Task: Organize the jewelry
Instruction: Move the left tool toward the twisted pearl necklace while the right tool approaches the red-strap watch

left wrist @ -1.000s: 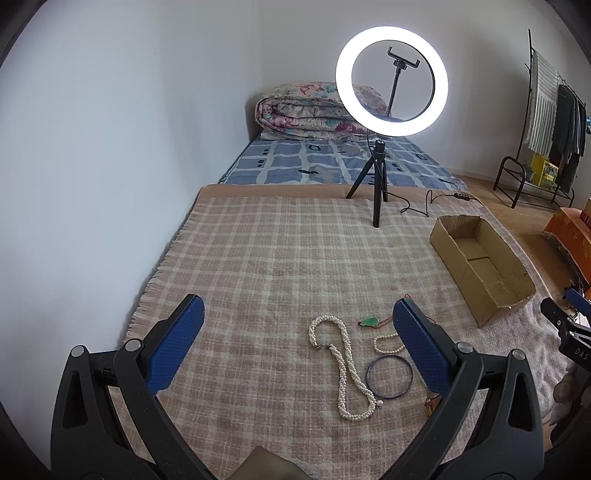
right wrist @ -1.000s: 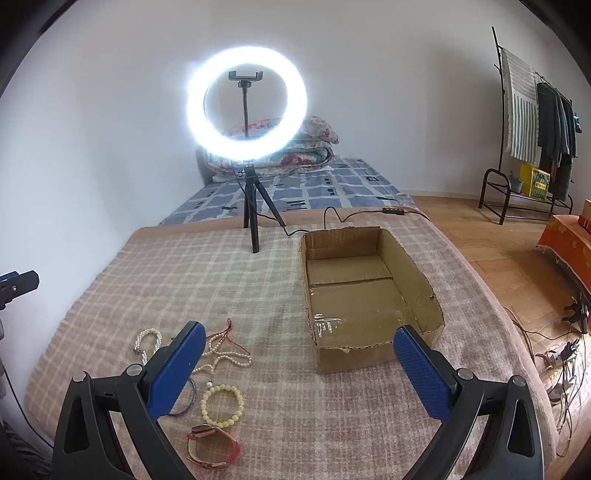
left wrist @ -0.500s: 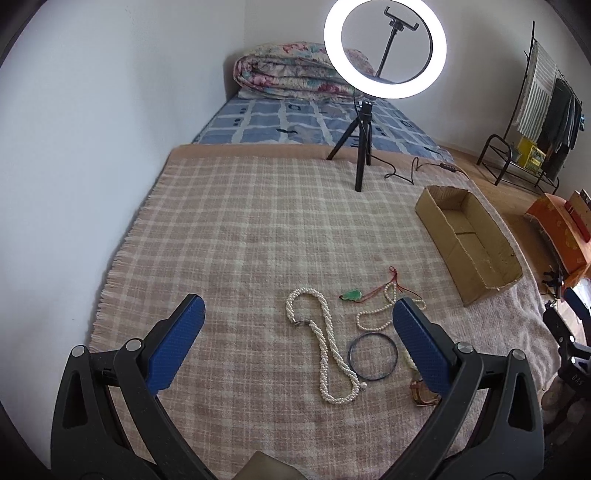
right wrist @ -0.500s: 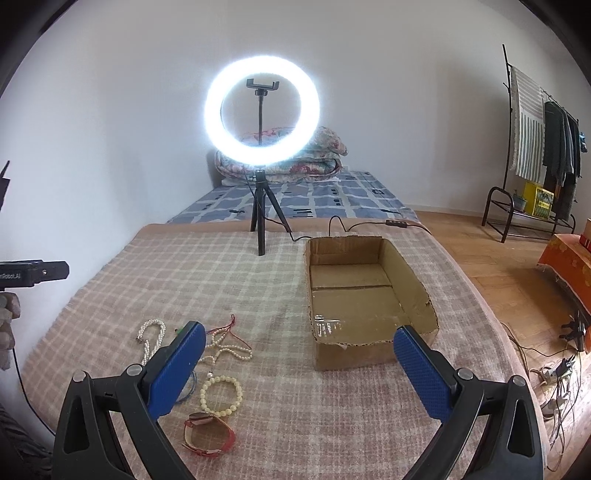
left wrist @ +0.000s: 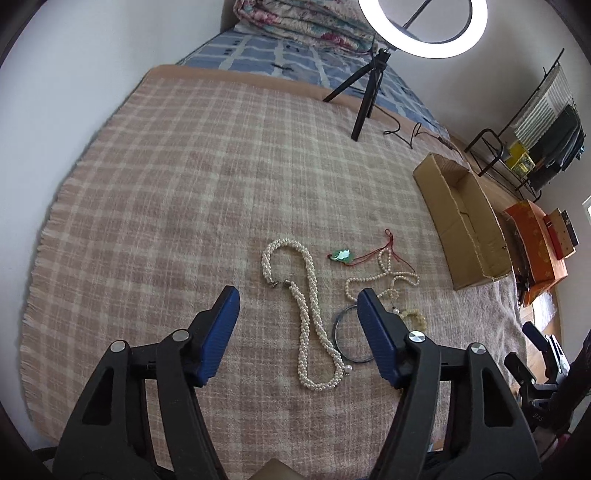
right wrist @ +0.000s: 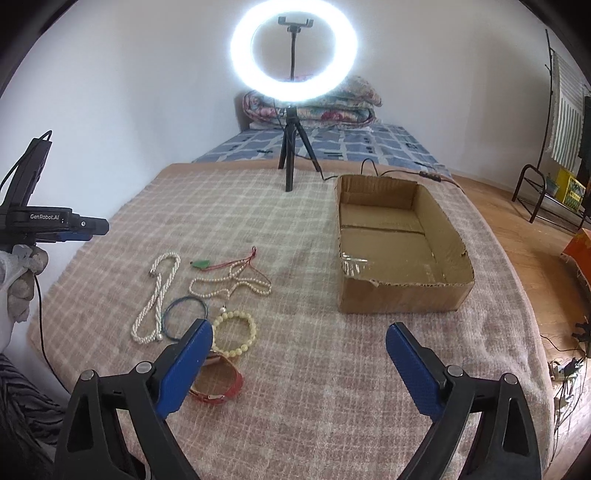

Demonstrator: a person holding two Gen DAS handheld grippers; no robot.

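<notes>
Left wrist view first: the left gripper (left wrist: 297, 306) tips down over the plaid blanket (left wrist: 184, 184), jaws apart and closing with nothing pinched yet, though the twisted pearl necklace (left wrist: 306, 317) lies framed right between them. Taking that necklace as the landmark, the blue bangle (left wrist: 351, 338) sits just beside it toward the far pad, the green pendant on its red cord (left wrist: 341, 254) lies above it, the thin pearl strand (left wrist: 384, 277) tangles near the cord, and the cardboard box (left wrist: 465, 221) stands well apart toward the room. Compared with a second ago this camera has dropped and pitched down, the ring light (left wrist: 424, 33) sliding to the top edge, and the jaws have narrowed from full spread. Over to the right wrist view: the right gripper (right wrist: 299, 354) hangs wide, just starting to close, nothing between its pads; its near pad overlaps the red watch (right wrist: 218, 384), with the cream bead bracelet (right wrist: 234, 334) just beyond it and the necklace further off. The box here is open and looks empty, well apart from the jewelry. This view has tilted down only slightly since the earlier frame, and the other gripper has come into sight at the edge. My read: this is the opening pick, the necklace the likely target; the next move calls for lowering until the pads straddle the strands, then pinching without snagging the bangle.
</notes>
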